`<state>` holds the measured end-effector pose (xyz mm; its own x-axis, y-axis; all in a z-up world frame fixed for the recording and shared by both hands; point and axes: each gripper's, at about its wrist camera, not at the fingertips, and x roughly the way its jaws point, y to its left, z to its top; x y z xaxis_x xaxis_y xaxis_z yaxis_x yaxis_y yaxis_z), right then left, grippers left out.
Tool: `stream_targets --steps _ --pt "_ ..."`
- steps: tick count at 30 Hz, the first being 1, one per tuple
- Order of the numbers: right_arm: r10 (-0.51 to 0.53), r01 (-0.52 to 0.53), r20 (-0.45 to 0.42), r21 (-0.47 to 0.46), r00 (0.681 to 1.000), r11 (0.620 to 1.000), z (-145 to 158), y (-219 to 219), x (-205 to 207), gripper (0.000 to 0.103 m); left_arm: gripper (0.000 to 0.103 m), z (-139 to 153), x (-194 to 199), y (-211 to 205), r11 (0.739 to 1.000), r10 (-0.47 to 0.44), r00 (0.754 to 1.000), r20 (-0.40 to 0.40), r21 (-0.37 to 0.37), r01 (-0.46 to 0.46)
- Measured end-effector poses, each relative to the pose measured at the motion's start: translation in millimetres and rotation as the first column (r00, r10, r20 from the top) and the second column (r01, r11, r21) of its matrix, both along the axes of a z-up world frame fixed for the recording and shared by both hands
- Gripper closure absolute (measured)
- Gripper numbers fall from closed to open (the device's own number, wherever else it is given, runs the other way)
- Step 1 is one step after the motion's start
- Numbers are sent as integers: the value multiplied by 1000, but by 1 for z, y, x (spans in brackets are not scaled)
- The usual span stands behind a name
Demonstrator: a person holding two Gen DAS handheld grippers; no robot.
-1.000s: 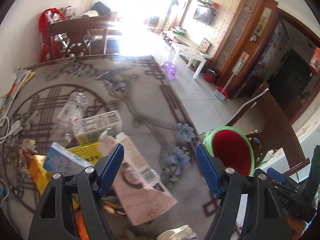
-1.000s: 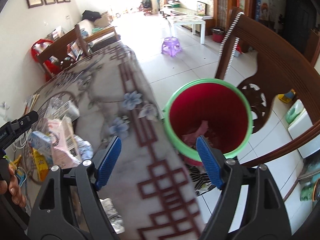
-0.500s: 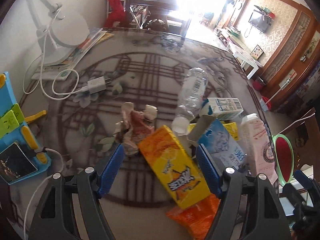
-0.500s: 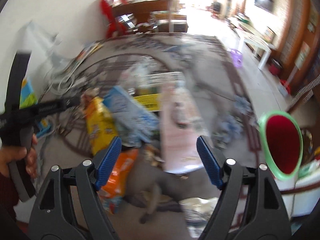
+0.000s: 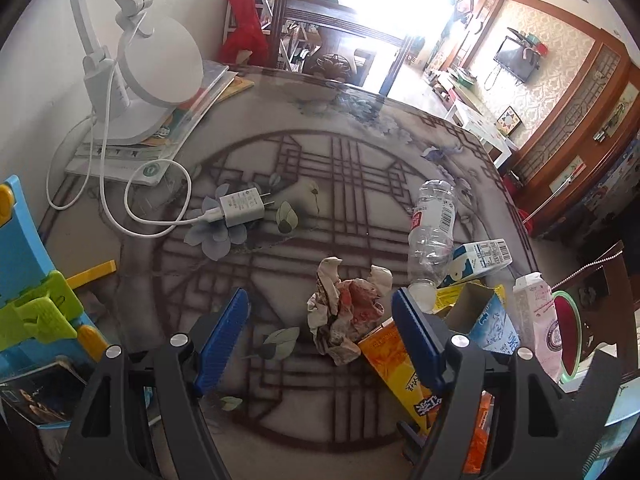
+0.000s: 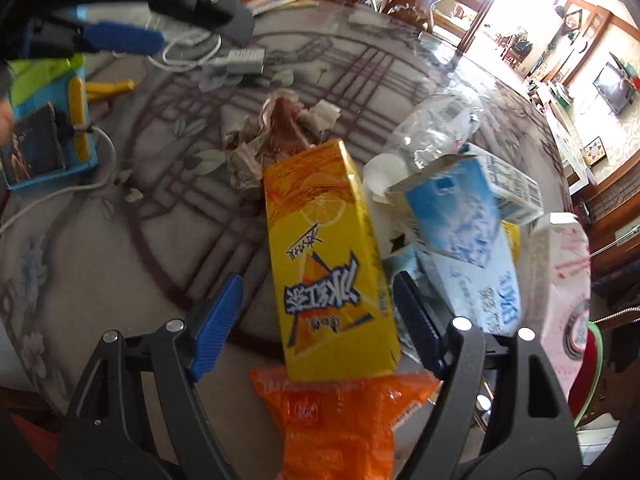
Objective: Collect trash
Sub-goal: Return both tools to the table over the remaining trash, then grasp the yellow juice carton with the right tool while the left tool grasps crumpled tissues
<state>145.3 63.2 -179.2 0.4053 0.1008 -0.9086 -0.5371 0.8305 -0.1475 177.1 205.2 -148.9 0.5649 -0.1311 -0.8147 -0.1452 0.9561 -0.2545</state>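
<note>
A trash pile lies on the patterned table (image 5: 320,168). In the left wrist view my left gripper (image 5: 320,320) is open, low over the table, with a crumpled wrapper (image 5: 344,312) between its fingers but not touched. To its right lie a clear bottle (image 5: 434,224), a yellow carton (image 5: 396,356), a blue box (image 5: 490,320) and a pink carton (image 5: 536,320). The red bin with a green rim (image 5: 568,336) stands past the table's right edge. My right gripper (image 6: 316,308) is open, straddling the yellow carton (image 6: 328,260) above an orange bag (image 6: 340,412).
A white desk lamp (image 5: 156,60) stands on books at the far left. A white charger (image 5: 240,210) with a looped cable lies near it. A blue and green toy stand (image 5: 28,280) is at the left edge, and a dark wooden chair (image 5: 340,36) at the far side.
Both grippers have swung away from the bin toward the table. The left now frames the crumpled wrapper; the right has come in close over the yellow carton. Both stay open.
</note>
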Motion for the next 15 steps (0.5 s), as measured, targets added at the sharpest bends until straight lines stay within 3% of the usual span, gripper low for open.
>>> stream_targets --steps 1,3,8,12,15 --pt "3 -3 -6 -19 1000 1000 -5 3 3 29 32 -2 2 2 1000 -4 1000 -5 -6 4" --pt "3 -5 -28 -60 1000 998 -14 5 7 46 32 -6 6 5 1000 -12 1000 -12 -13 12" --pt "-16 17 -69 17 997 1000 -6 -3 13 48 32 -14 15 9 1000 -21 1000 -19 -22 21" --pt "-69 80 -84 137 994 987 25 -23 11 48 32 -25 23 9 999 -26 999 -36 -31 25" --pt "-102 110 -58 152 993 982 46 -39 4 49 32 -33 27 7 999 -25 998 -52 -27 24"
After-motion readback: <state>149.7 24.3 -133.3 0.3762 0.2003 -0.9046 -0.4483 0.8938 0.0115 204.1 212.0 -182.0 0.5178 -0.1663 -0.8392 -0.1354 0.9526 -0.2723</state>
